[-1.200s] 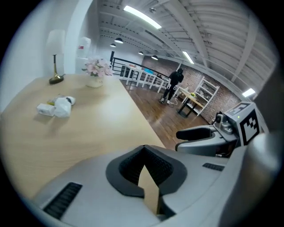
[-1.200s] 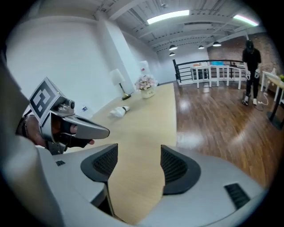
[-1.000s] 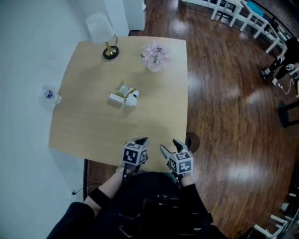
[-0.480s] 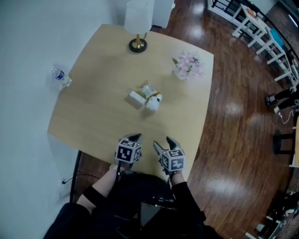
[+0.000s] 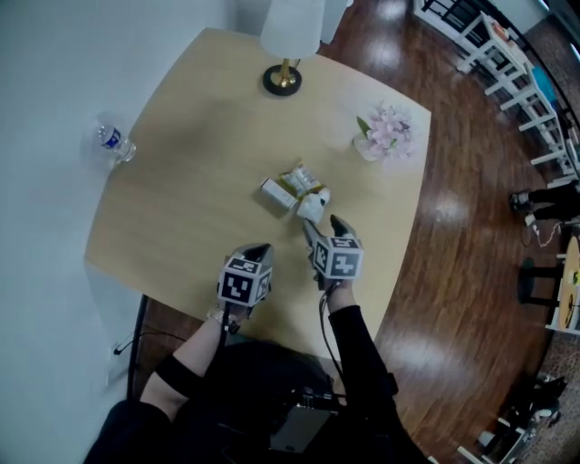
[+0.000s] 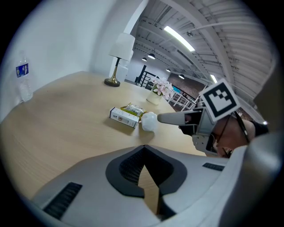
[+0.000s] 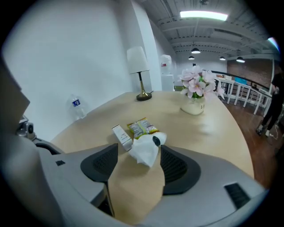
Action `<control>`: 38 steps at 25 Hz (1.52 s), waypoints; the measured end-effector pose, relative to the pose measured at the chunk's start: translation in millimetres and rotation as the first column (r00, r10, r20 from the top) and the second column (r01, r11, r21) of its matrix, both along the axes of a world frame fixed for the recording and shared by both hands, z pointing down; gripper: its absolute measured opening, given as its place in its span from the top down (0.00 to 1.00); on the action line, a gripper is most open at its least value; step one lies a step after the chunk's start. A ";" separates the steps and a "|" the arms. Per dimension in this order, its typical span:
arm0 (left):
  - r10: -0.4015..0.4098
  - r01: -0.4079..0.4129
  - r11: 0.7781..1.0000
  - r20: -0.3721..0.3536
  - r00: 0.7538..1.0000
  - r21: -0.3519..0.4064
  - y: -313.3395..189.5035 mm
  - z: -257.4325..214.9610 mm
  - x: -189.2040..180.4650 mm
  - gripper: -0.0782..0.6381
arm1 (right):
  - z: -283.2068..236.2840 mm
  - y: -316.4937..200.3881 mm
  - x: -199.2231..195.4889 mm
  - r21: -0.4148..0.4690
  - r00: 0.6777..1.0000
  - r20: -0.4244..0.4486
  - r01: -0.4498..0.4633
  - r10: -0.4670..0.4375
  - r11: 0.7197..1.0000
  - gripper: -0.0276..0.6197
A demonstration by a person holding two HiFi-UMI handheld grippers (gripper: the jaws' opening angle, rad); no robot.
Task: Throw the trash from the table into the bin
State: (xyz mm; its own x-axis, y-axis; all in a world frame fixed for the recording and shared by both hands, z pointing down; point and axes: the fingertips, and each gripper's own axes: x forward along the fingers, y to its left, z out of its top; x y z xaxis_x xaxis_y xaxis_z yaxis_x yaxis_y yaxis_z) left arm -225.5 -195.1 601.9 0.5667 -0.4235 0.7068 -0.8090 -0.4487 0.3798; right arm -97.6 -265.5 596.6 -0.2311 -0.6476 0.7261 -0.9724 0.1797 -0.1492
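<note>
Right claw (image 7: 135,156), jaws apart, poised at crumpled white tissue (image 7: 144,150) on pale wooden counter (image 5: 181,181); best centred before a gentle squeeze.

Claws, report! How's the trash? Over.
Right claw open at the tissue, not gripping. Left claw shut, empty. Box and wrapper beside it. Nothing in the way.

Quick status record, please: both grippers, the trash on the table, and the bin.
right gripper: open, tips either side of crumpled white tissue, not pinching
left gripper: shut, empty, over light wooden table
other trash: small white carton, yellow-green snack wrapper, beside tissue
non-trash: white-shaded brass lamp, pink flowers in white pot, clear plastic bottle
bin: not in view
</note>
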 end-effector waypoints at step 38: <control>0.235 -0.233 0.972 0.050 0.971 -0.037 86.4 10.9 111.2 0.88 | -8.8 176.2 88.1 -0.011 0.992 0.115 -0.053 0.054 0.999 0.79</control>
State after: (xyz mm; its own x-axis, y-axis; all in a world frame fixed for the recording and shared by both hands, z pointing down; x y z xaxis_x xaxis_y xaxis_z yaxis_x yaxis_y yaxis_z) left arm -114.2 -108.7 612.8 0.6081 -0.2617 0.7495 -0.7027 -0.6167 0.3548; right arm -9.5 -89.4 587.8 -0.2782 -0.6560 0.7016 -0.9569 0.1260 -0.2616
